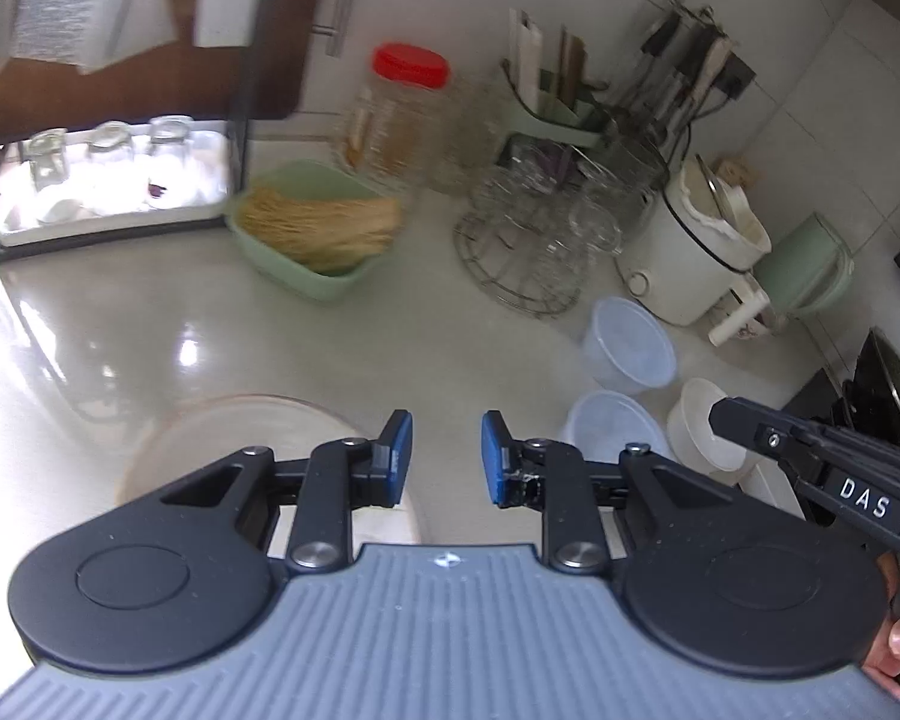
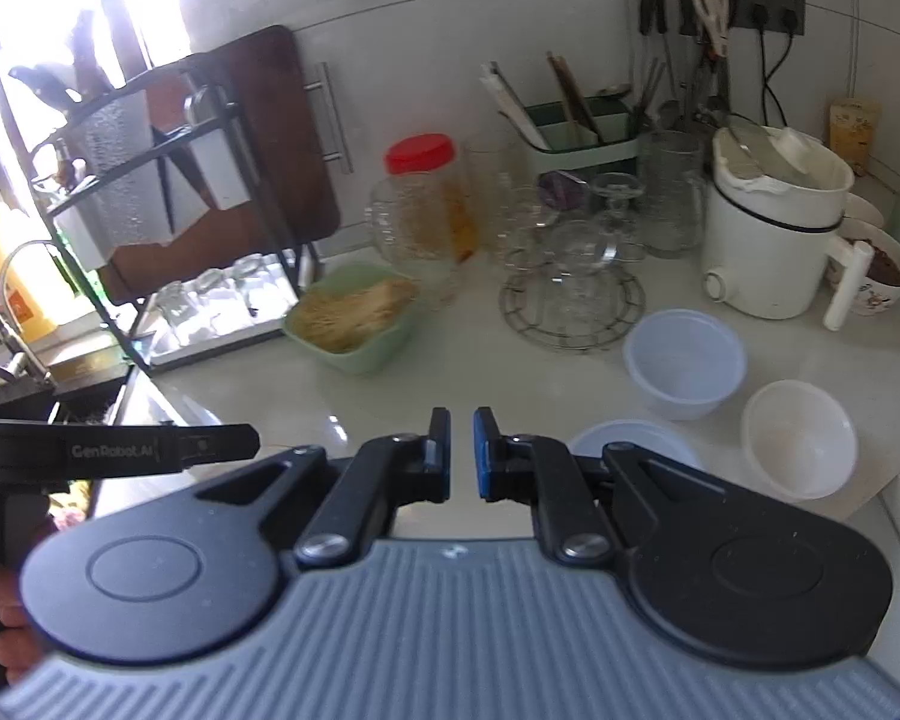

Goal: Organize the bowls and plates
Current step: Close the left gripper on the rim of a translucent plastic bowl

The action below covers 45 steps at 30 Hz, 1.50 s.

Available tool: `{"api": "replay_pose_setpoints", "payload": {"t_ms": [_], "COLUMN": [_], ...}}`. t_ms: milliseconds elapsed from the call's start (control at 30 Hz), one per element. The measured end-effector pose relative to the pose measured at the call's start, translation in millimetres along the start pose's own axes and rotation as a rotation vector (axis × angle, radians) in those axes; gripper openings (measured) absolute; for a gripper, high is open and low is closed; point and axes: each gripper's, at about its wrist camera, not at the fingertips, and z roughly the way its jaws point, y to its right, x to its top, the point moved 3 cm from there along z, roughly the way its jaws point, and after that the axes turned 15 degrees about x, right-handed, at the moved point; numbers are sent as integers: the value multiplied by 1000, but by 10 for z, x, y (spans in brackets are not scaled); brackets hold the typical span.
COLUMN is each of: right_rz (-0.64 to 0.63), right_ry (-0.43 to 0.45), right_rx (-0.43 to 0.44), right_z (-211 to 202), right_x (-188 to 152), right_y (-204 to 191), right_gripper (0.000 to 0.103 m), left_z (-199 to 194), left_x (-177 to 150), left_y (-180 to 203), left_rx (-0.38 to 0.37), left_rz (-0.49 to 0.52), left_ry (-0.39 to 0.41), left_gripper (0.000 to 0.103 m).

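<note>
On the white counter [image 2: 258,402] we see three bowls clustered at right, all upright, mouths up: a clear bowl [image 2: 684,363], a white bowl [image 2: 801,438], and a third bowl [image 2: 630,450] partly behind our right gripper [image 2: 462,453], whose tongs are nearly together, gripping nothing. Our left gripper [image 1: 447,459] has tongs apart, empty. Only the left view shows a glass plate [image 1: 240,438] lying flat under it.
</note>
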Motion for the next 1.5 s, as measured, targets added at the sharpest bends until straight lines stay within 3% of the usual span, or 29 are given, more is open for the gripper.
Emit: {"api": "replay_pose_setpoints", "payload": {"t_ms": [333, 500, 533, 600, 633, 967, 1100, 1233, 1400, 1500], "right_rz": [53, 86, 86, 94, 104, 140, 135, 147, 132, 124], "right_ry": [-21, -65, -75, -77, -74, -120, -134, -143, -165, -173], "right_rx": [-14, -26, -27, -20, -14, 6, 0, 11, 23, 25], "right_z": [-114, -25, -17, 5, 16, 393, 557, 662, 766, 798], "right_x": [-89, -200, -234, -283, -311, -536, -564, -567, -579, -572], "right_y": [847, 1145, 1203, 1302, 1364, 1725, 1809, 1863, 1860, 1846], "right_gripper": [12, 13, 15, 46, 48, 45, 37, 29, 16, 14], "left_z": [449, 774, 845, 978, 1047, 1522, 1675, 1815, 1869, 1865], "left_x": [-122, -197, -206, -218, -221, -143, -159, -205, -238, -227], "left_y": [817, 1051, 1083, 1104, 1105, 1262, 1346, 1401, 1453, 1461], "left_rx": [-31, -7, -5, -1, -5, -53, -64, -66, -67, -40], "left_rz": [67, 108, 112, 97, 86, 49, 73, 80, 87, 99], "left_ry": [-82, -146, -151, -177, -192, -256, -277, -300, -307, -293], "left_gripper": [28, 53, 55, 56, 56, 56, 55, 47, 22, 14]}}
